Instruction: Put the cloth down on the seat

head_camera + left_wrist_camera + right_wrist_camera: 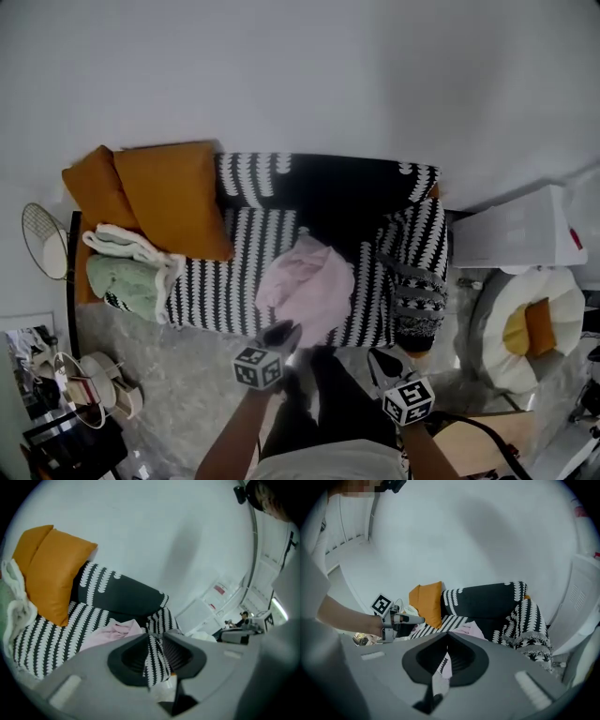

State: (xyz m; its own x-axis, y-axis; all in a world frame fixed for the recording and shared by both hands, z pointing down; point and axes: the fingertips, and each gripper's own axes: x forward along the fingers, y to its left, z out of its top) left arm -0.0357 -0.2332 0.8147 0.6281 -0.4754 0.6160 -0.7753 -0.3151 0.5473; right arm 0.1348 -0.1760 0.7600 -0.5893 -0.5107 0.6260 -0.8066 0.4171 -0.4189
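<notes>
A pink cloth (307,281) lies crumpled on the black-and-white patterned sofa seat (248,246), near its front edge. My left gripper (284,333) hovers just in front of the cloth's near edge. Its jaws stand a narrow gap apart with nothing between them; in the left gripper view (155,633) the cloth (115,632) lies beyond them. My right gripper (380,358) hangs further right, off the sofa's front, its tips (447,633) together and empty. The right gripper view also shows the cloth (471,631) and the left gripper (417,619).
Two orange cushions (173,197) lean at the sofa's left, with green and white folded cloths (127,277) beside them. A fringed patterned throw (417,281) hangs over the right arm. A round white chair (530,323) and a white box (516,230) stand to the right; shoes (98,389) lie on the floor at left.
</notes>
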